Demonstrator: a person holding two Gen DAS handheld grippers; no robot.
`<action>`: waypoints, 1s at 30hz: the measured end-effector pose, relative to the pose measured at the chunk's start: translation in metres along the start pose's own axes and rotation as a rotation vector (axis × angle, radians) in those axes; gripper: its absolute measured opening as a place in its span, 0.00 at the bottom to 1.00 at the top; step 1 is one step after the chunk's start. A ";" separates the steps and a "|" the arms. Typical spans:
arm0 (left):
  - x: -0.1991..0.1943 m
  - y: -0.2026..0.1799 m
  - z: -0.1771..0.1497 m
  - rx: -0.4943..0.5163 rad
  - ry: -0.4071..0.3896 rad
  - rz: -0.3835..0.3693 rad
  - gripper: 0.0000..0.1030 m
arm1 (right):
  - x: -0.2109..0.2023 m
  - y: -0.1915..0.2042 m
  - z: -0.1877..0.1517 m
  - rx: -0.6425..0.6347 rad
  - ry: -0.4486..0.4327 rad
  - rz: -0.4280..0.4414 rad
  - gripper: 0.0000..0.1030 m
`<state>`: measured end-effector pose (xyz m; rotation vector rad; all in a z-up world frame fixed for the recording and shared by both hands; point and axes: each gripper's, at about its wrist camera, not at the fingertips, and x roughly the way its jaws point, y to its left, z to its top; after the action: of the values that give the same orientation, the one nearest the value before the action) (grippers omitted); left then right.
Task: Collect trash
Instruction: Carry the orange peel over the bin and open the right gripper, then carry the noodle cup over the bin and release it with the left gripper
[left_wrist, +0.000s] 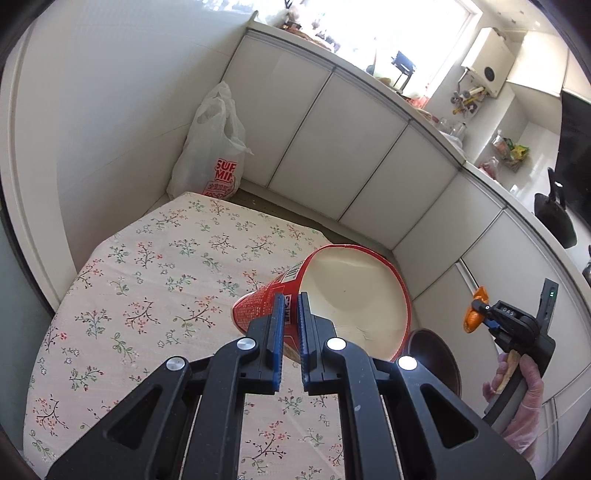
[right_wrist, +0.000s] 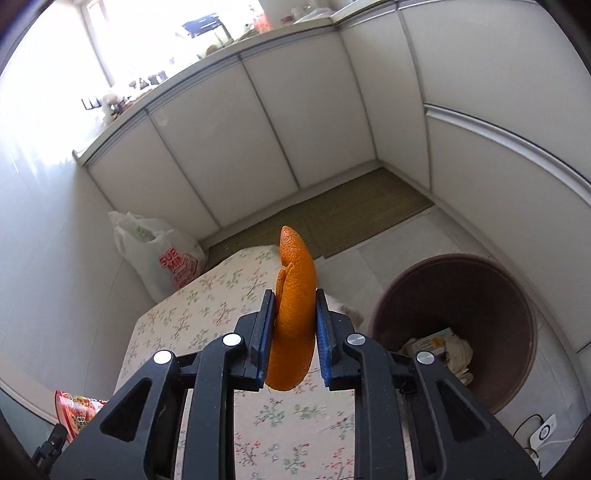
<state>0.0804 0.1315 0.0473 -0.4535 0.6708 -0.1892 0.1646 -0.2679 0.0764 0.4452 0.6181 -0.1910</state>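
Your right gripper (right_wrist: 294, 325), pinching the orange peel (right_wrist: 295, 306) upright, has the brown bin (right_wrist: 454, 332) down to its right beside the table (right_wrist: 207, 306), nearer than your left gripper (left_wrist: 291, 325), clamped on the red cup (left_wrist: 332, 295).

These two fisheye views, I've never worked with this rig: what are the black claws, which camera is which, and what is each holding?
The claws are handheld two-finger grippers; a person carries one in each hand, with a camera on each looking along its fingers. The left view shows the left gripper pinching the wall of an empty red instant-noodle cup above the floral tablecloth. Far right there you see the gloved hand with the other tool. The right view shows the right gripper clamped on an orange peel, with a brown trash bin down on the floor to its right. A white plastic bag stands by the wall.
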 end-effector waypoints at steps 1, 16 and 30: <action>0.003 -0.004 -0.001 0.007 0.004 -0.005 0.07 | -0.004 -0.009 0.003 0.009 -0.018 -0.017 0.19; 0.043 -0.105 -0.020 0.140 0.048 -0.117 0.07 | -0.039 -0.093 0.014 -0.074 -0.300 -0.349 0.74; 0.123 -0.256 -0.038 0.195 0.146 -0.306 0.07 | -0.071 -0.188 0.027 0.047 -0.379 -0.566 0.93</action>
<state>0.1445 -0.1469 0.0716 -0.3553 0.7159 -0.5768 0.0652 -0.4440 0.0733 0.2581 0.3523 -0.8112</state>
